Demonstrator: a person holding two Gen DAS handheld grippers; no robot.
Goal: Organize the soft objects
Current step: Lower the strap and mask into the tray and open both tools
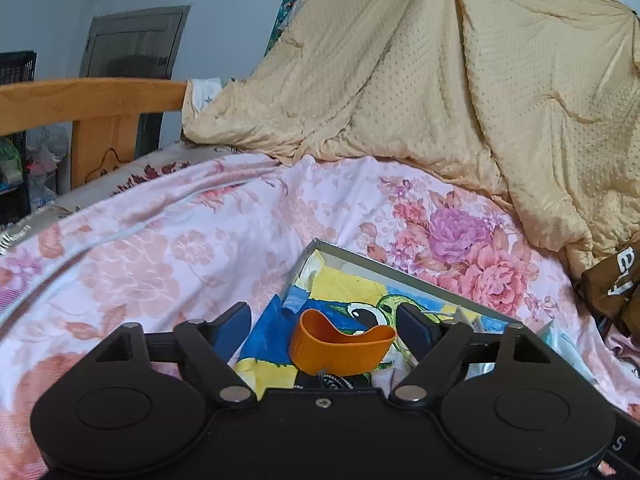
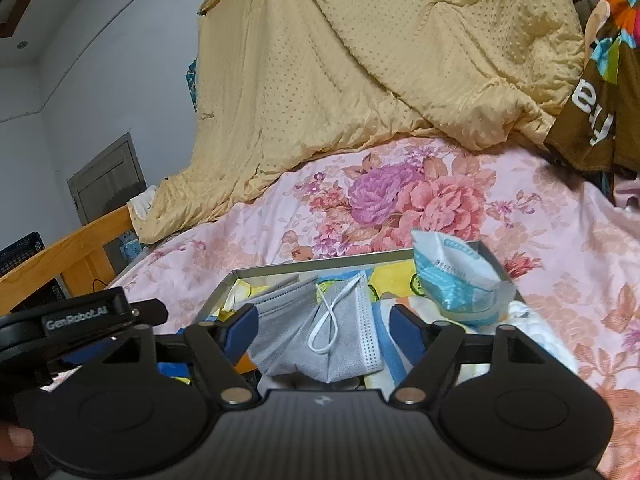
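Observation:
A shallow grey-rimmed box [image 1: 400, 266] lies on the floral bedsheet [image 1: 160, 248], lined with a yellow and blue cartoon cloth [image 1: 344, 292]. My left gripper [image 1: 324, 320] hangs over its near end with the jaws wide apart. An orange curved plastic piece [image 1: 340, 346] sits between the fingers, touching neither pad. In the right wrist view the same box [image 2: 320, 265] holds a grey face mask [image 2: 320, 336] with a white ear loop. My right gripper [image 2: 322, 330] stands open around it. A pale blue mask packet [image 2: 452, 280] leans on the box's far right corner.
A beige dotted quilt [image 1: 440, 80] is heaped at the back of the bed. A brown lettered garment [image 2: 588, 120] lies to the right. A wooden bed rail [image 1: 92, 96] runs along the left. The left gripper's black housing [image 2: 84, 316] sits low at the left.

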